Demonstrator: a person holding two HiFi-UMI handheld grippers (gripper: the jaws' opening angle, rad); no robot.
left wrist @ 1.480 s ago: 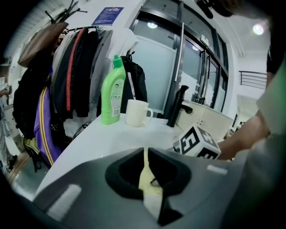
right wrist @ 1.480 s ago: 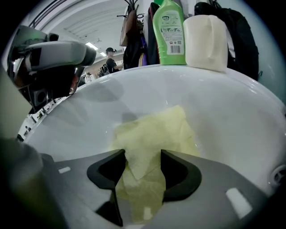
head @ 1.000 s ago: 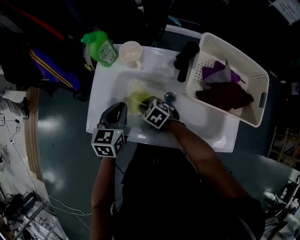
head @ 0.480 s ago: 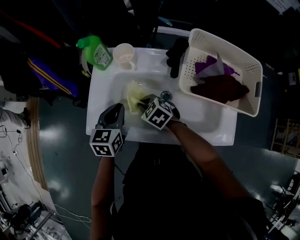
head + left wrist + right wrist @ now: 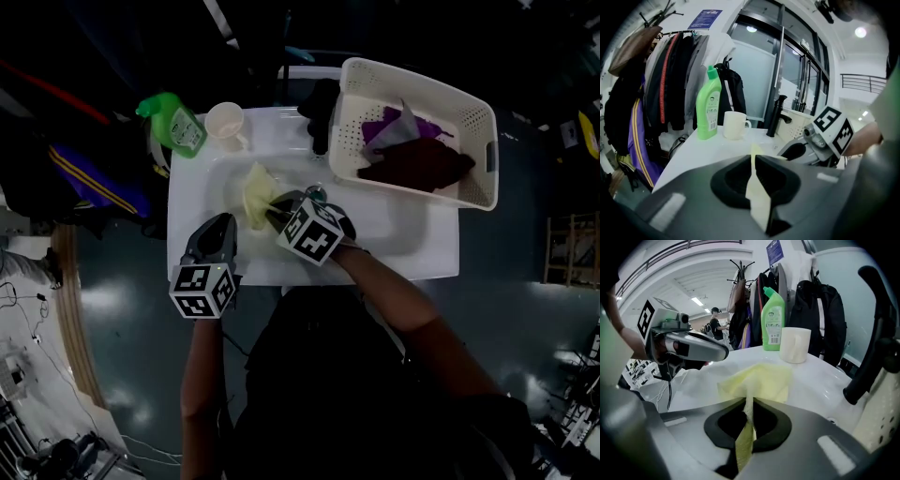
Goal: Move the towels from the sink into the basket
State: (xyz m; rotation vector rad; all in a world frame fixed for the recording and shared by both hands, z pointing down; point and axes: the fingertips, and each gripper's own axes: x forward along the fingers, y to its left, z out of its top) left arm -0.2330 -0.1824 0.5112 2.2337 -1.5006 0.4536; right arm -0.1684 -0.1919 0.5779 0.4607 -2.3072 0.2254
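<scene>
Surface: a white sink (image 5: 412, 253) with a broad flat rim, over a dark glossy floor (image 5: 112, 309). Room, from my left gripper view only: coats (image 5: 656, 84) on a rack and tall glass doors (image 5: 787, 79). My right gripper view adds a black backpack (image 5: 820, 319) and a person (image 5: 715, 319) far off. The head view alone shows the white basket (image 5: 473, 122) on the sink's right end, holding a purple towel (image 5: 394, 122) and a dark red towel (image 5: 412, 164). My right gripper (image 5: 274, 204) is clenched on the yellow towel (image 5: 255, 190), which fans out past the tips over the basin. My left gripper (image 5: 223, 225) sits just beside it, jaws drawn together, with a pale strip in the seam that I cannot identify. On the back rim are a green bottle (image 5: 173, 122) and a cup (image 5: 225, 120). A black tap (image 5: 322, 112) stands between the towel and the basket.
</scene>
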